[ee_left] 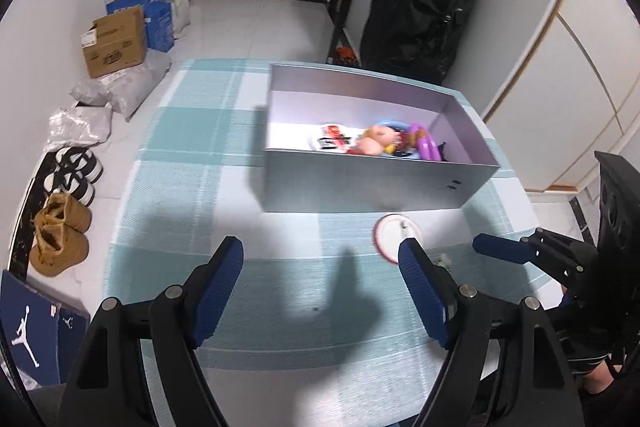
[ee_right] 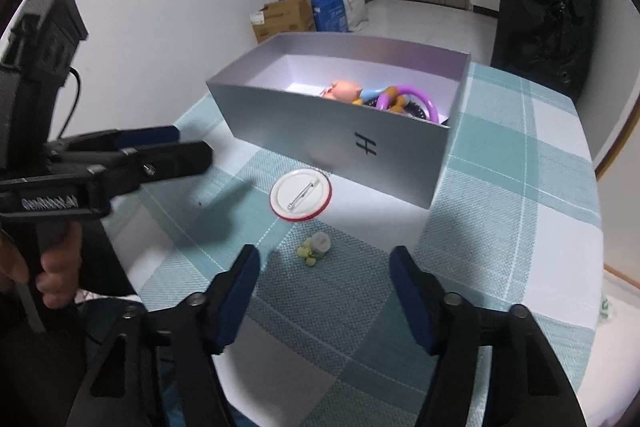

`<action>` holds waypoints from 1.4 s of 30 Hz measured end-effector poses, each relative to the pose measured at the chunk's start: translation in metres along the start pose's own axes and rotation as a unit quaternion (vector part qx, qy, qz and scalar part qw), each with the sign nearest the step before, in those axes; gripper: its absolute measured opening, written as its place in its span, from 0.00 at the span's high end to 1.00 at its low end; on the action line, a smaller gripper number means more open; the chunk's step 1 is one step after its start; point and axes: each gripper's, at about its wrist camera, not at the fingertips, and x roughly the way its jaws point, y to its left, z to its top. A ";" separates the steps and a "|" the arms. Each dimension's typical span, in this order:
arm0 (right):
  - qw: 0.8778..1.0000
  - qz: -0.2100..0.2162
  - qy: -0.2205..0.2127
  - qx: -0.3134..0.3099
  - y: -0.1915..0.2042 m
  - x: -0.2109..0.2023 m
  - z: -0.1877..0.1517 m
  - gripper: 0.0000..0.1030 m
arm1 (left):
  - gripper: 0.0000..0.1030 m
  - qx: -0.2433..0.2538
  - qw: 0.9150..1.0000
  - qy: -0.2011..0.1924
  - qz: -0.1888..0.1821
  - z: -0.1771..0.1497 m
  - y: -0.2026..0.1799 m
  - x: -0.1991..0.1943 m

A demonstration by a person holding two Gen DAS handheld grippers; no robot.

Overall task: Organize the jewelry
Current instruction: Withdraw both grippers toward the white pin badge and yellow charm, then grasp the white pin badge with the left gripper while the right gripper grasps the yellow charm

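A silver open box stands on the checked tablecloth; inside lie a doll-like charm, a purple ring and a red-and-white item. A round pin badge lies face down in front of the box. A small yellow-white trinket lies just nearer than the badge. My right gripper is open and empty just short of the trinket. My left gripper is open and empty over bare cloth, left of the badge.
The table has a teal-and-white checked cloth. On the floor to the left are shoes, plastic bags, cardboard boxes and a blue shoe box. A black bag hangs behind the table.
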 end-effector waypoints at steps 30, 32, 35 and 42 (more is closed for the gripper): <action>0.999 -0.038 -0.016 -0.015 0.003 -0.004 0.006 0.85 | 0.26 0.005 1.000 -0.004 -0.002 0.006 -0.003 0.001; 0.999 -0.032 -0.027 0.006 -0.005 -0.012 0.007 0.85 | 0.26 0.007 1.000 -0.001 -0.003 0.007 -0.005 0.004; 0.998 -0.024 -0.044 0.036 -0.019 -0.025 0.008 0.85 | 0.26 0.005 1.000 0.007 -0.015 0.008 -0.008 0.008; 0.991 -0.018 -0.080 0.103 -0.046 -0.050 0.011 0.84 | 0.26 0.028 0.999 0.017 -0.037 0.012 -0.026 0.015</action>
